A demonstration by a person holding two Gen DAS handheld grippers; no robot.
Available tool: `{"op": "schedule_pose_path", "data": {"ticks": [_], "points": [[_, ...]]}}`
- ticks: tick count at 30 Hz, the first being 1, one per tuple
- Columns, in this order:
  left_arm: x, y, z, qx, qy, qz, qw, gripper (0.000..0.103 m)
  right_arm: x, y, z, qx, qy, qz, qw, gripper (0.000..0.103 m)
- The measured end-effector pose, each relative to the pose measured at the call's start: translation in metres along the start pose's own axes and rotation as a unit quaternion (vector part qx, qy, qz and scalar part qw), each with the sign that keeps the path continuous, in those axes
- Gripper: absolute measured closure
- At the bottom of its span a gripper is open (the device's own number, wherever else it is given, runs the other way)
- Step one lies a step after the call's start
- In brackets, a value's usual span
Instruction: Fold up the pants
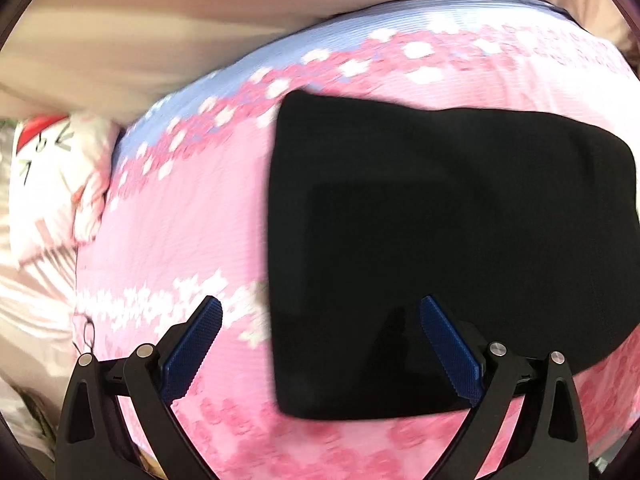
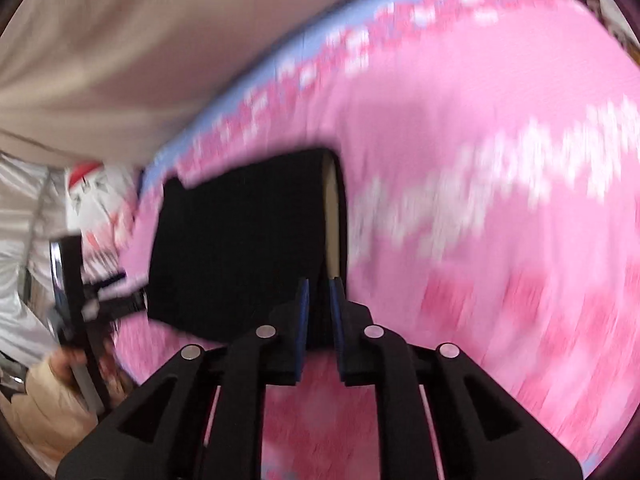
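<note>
The black pants [image 1: 448, 248] lie folded into a compact rectangle on the pink flowered bedspread [image 1: 168, 216]. My left gripper [image 1: 320, 312] is open and empty, hovering over the pants' near left edge. In the right wrist view the pants [image 2: 240, 248] show as a black block, and my right gripper [image 2: 319, 286] is shut on their near right edge, with black cloth between the blue pads. The left gripper [image 2: 80, 288] shows at the far left, held by a hand. The right view is motion-blurred.
A white pillow with a red and black print [image 1: 52, 176] lies left of the bedspread. A beige wall or headboard [image 1: 200, 20] runs behind the bed. The bedspread has a blue band along its far edge [image 1: 360, 28].
</note>
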State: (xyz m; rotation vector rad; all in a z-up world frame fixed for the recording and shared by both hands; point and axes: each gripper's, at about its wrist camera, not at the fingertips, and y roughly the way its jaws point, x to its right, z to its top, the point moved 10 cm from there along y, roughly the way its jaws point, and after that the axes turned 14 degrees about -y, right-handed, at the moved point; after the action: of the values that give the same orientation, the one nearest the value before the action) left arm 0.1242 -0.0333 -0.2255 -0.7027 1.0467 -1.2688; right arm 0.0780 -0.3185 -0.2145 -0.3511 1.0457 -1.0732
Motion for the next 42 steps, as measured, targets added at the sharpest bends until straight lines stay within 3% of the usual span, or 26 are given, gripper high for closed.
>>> {"op": "schedule_pose_path", "data": {"ticks": [1,4,6,9,11,13,14,16,18,21,24,26,29,33,35,37,39,40,42], "points": [[-0.008,0.005,-0.003,-0.009,-0.005,-0.006,0.9999,0.005,-0.006,0.005,-0.013,-0.005,0.008,0.008,1.0,0.089],[-0.023,0.031,-0.023,-0.069,-0.013,-0.045,0.9965,0.005,-0.014,0.029,-0.031,-0.015,0.043,0.0,0.999,0.052],[-0.021,0.041,-0.033,-0.088,-0.003,-0.069,0.9937,0.005,-0.02,0.037,-0.032,-0.01,0.041,0.0,0.999,0.052],[-0.011,0.04,-0.03,-0.037,0.053,-0.051,0.9966,0.005,-0.027,0.05,-0.036,-0.031,0.018,-0.038,0.999,0.054],[-0.008,0.037,-0.027,-0.014,0.083,-0.038,0.9957,0.005,-0.024,0.043,-0.039,-0.022,0.066,-0.041,0.997,0.053],[-0.01,0.029,-0.022,-0.004,0.08,-0.05,0.9955,0.005,-0.026,0.034,-0.045,-0.003,0.127,-0.015,0.992,0.052],[-0.015,0.027,-0.021,-0.003,0.072,-0.062,0.9955,0.005,-0.029,0.031,-0.051,0.006,0.157,0.009,0.987,0.044],[-0.023,0.025,-0.024,-0.019,0.042,-0.097,0.9942,0.005,-0.036,0.039,-0.061,0.008,0.19,0.049,0.981,0.033],[-0.035,0.032,-0.031,-0.047,0.013,-0.137,0.9893,0.005,-0.043,0.051,-0.064,0.007,0.201,0.077,0.976,0.033],[-0.04,0.048,-0.035,-0.083,-0.015,-0.197,0.9767,0.005,-0.046,0.077,-0.06,0.027,0.229,0.117,0.966,0.033],[-0.033,0.063,-0.04,-0.123,-0.016,-0.238,0.9633,0.005,-0.042,0.081,-0.048,0.076,0.255,0.127,0.956,0.022],[-0.038,0.078,-0.033,-0.142,-0.036,-0.25,0.9572,0.005,-0.041,0.083,-0.044,0.093,0.268,0.117,0.952,0.021],[-0.036,0.08,-0.024,-0.136,-0.03,-0.256,0.9567,0.005,-0.045,0.071,-0.037,0.134,0.258,0.106,0.951,0.028],[-0.031,0.068,-0.008,-0.119,-0.025,-0.265,0.9566,0.006,-0.041,0.078,-0.04,0.092,0.228,0.055,0.968,0.028],[-0.018,0.074,-0.006,-0.12,-0.018,-0.243,0.9624,0.005,-0.028,0.082,-0.043,0.094,0.252,0.047,0.962,0.027],[-0.013,0.079,-0.007,-0.133,-0.027,-0.242,0.9607,0.005,-0.021,0.089,-0.04,0.107,0.279,0.062,0.952,0.027],[-0.01,0.081,-0.004,-0.144,-0.045,-0.242,0.9584,0.005,-0.023,0.095,-0.033,0.098,0.253,0.047,0.961,0.038],[-0.01,0.082,-0.003,-0.148,-0.046,-0.239,0.9586,0.005,-0.029,0.1,-0.03,0.085,0.234,0.036,0.968,0.059],[-0.007,0.076,-0.008,-0.148,-0.049,-0.236,0.9593,0.01,-0.027,0.102,-0.029,0.072,0.217,0.024,0.973,0.065]]}}
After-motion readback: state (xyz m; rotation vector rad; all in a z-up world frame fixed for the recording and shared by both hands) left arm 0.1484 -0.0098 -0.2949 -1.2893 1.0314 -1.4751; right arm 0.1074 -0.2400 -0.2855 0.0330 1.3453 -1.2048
